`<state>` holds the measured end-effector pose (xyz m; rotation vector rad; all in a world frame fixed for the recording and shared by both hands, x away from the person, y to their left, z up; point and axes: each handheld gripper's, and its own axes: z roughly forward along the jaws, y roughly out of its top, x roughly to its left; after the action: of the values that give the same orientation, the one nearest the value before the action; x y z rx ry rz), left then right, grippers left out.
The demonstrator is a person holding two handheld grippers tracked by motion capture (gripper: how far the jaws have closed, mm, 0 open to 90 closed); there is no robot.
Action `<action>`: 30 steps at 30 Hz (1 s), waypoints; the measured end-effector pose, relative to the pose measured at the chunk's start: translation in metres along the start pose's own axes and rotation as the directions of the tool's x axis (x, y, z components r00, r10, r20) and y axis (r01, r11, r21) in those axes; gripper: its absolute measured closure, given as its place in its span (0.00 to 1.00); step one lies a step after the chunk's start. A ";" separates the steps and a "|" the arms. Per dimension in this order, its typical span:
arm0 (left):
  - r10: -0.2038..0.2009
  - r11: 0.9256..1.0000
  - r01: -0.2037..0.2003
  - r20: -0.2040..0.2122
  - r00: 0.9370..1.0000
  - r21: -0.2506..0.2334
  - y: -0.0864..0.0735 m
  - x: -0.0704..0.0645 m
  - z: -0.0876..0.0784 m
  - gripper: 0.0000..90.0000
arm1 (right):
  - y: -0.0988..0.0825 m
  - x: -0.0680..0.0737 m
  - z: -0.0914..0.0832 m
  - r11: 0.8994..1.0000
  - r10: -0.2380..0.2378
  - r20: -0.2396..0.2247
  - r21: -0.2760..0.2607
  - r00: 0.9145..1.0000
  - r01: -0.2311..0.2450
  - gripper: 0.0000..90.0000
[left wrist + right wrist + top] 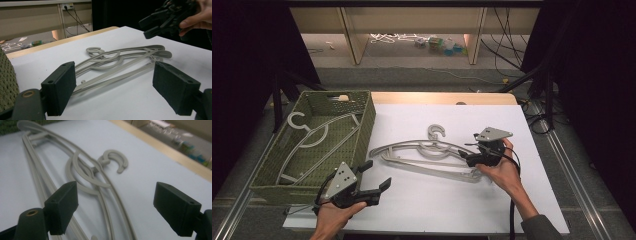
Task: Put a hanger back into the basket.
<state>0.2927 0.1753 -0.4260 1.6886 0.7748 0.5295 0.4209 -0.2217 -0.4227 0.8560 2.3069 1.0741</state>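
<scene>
Three grey hangers are countable in all: one hanger (pixel 312 135) lies inside the basket, and two more lie stacked on the white sheet, an upper hanger (pixel 422 146) and a lower hanger (pixel 432 167) overlapping it, though the overlap makes it hard to rule out a further one beneath. There is one green woven basket (pixel 367 125), one white sheet (pixel 437 200) and one table (pixel 422 98) under it. Two grippers are present, the left gripper (pixel 374 176) and the right gripper (pixel 468 157), each held by one hand, making two hands: the left hand (pixel 334 215) and the right hand (pixel 502 172).
</scene>
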 end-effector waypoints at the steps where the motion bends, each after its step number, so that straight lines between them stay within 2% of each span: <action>1: -0.002 1.000 0.002 0.002 1.000 0.000 0.000 0.000 0.000 0.21 | 0.000 -0.002 0.003 1.000 0.000 -0.007 0.016 1.000 0.000 0.25; 3: -0.007 1.000 0.007 0.003 1.000 -0.005 0.000 0.000 0.000 0.21 | 0.002 -0.006 0.011 0.998 0.019 -0.005 0.052 1.000 -0.018 0.28; 4: -0.007 1.000 0.007 0.004 1.000 -0.006 0.000 0.000 0.000 0.21 | 0.003 -0.009 0.016 0.998 0.014 -0.006 0.061 1.000 -0.014 0.31; 8: -0.010 1.000 0.010 0.005 1.000 -0.007 0.000 -0.001 0.000 0.21 | 0.006 -0.018 0.031 0.994 -0.021 -0.002 0.107 1.000 0.021 0.32; 9: -0.006 1.000 0.006 0.006 1.000 -0.007 0.000 -0.001 0.000 0.21 | 0.006 -0.019 0.034 0.992 -0.015 -0.009 0.127 1.000 0.016 0.33; 11: -0.007 1.000 0.007 0.009 1.000 -0.014 0.000 0.000 0.000 0.21 | 0.005 -0.021 0.043 0.992 -0.027 -0.009 0.126 1.000 0.028 0.36; 12: -0.007 1.000 0.007 0.008 1.000 -0.014 0.000 0.000 0.000 0.21 | 0.005 -0.022 0.047 0.988 -0.033 -0.019 0.152 0.999 0.035 0.36; 15: -0.008 1.000 0.008 -0.001 1.000 -0.006 0.001 0.000 -0.001 0.21 | 0.004 -0.025 0.055 0.982 -0.056 -0.027 0.180 0.998 0.060 0.42; 17: -0.005 1.000 0.005 0.001 1.000 -0.004 0.000 0.000 -0.001 0.21 | 0.003 -0.026 0.060 0.979 -0.055 -0.039 0.195 0.998 0.062 0.45; 18: -0.005 1.000 0.005 0.010 1.000 -0.011 0.000 0.000 0.000 0.22 | 0.002 -0.027 0.061 0.976 -0.067 -0.048 0.203 0.997 0.075 0.46; 20: -0.002 1.000 0.002 -0.002 1.000 0.001 0.000 0.000 -0.001 0.22 | 0.000 -0.030 0.063 0.968 -0.078 -0.071 0.232 0.994 0.093 0.46; 21: -0.003 1.000 0.003 -0.003 1.000 0.001 0.000 0.000 0.000 0.22 | -0.001 -0.029 0.063 0.967 -0.061 -0.068 0.243 0.996 0.076 0.47; 22: -0.006 1.000 0.006 -0.004 1.000 0.001 0.000 0.000 0.000 0.22 | -0.002 -0.031 0.065 0.968 -0.078 -0.062 0.232 0.995 0.090 0.49; 23: -0.007 1.000 0.007 -0.004 1.000 0.002 0.000 0.000 0.000 0.22 | -0.002 -0.032 0.064 0.966 -0.067 -0.077 0.245 0.995 0.084 0.50; 24: -0.008 1.000 0.008 -0.004 1.000 0.002 0.000 0.000 0.000 0.22 | -0.003 -0.032 0.065 0.969 -0.075 -0.071 0.229 0.995 0.089 0.50; 26: -0.004 1.000 0.004 -0.004 1.000 0.003 0.000 0.000 0.000 0.22 | -0.003 -0.031 0.066 0.966 -0.064 -0.077 0.244 0.995 0.081 0.52; 27: -0.004 1.000 0.004 -0.006 1.000 0.004 0.000 0.000 0.000 0.22 | -0.004 -0.032 0.069 0.967 -0.093 -0.083 0.231 0.992 0.110 0.53; 28: -0.007 1.000 0.007 -0.008 1.000 0.006 0.000 0.000 0.000 0.22 | -0.004 -0.031 0.069 0.963 -0.087 -0.088 0.249 0.992 0.107 0.55; 30: -0.013 1.000 0.013 -0.008 1.000 0.006 0.000 0.000 0.000 0.22 | -0.003 -0.032 0.072 0.956 -0.113 -0.105 0.258 0.988 0.137 0.57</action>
<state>0.2924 0.1755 -0.4262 1.6871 0.7933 0.5256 0.4872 -0.2091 -0.4634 0.7584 2.5829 0.7754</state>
